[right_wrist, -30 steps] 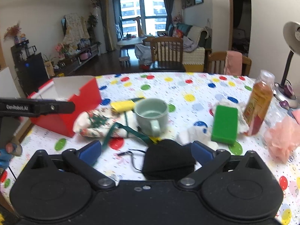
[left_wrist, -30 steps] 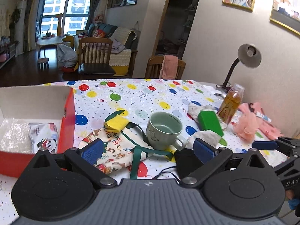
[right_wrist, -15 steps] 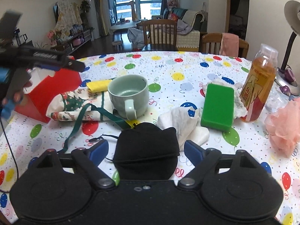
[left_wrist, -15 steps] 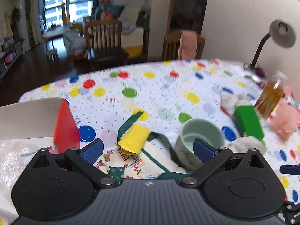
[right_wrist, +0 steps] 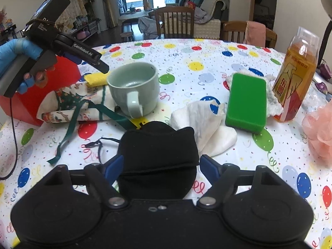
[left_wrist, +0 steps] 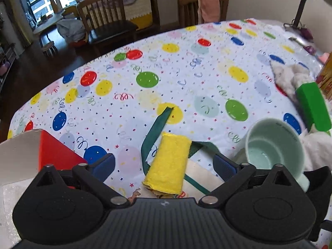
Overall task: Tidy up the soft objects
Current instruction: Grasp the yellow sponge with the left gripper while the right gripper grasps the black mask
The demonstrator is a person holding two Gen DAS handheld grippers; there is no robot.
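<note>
Black mask (right_wrist: 157,153) on balloon tablecloth (left_wrist: 186,66), between closing right fingers (right_wrist: 209,167); left fingers (left_wrist: 103,165) apart.

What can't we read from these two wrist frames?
- Red cardboard box interior: left wrist view, cut off by the frame edge and the left hand-held gripper body.
- Black fabric mask near edge: right wrist view, hidden under the right hand-held gripper, so pad contact is unclear.
- Orange drink bottle: left wrist view, cropped at the right edge.
- Christmas-print cloth bag: left wrist view, mostly behind the gripper.
</note>
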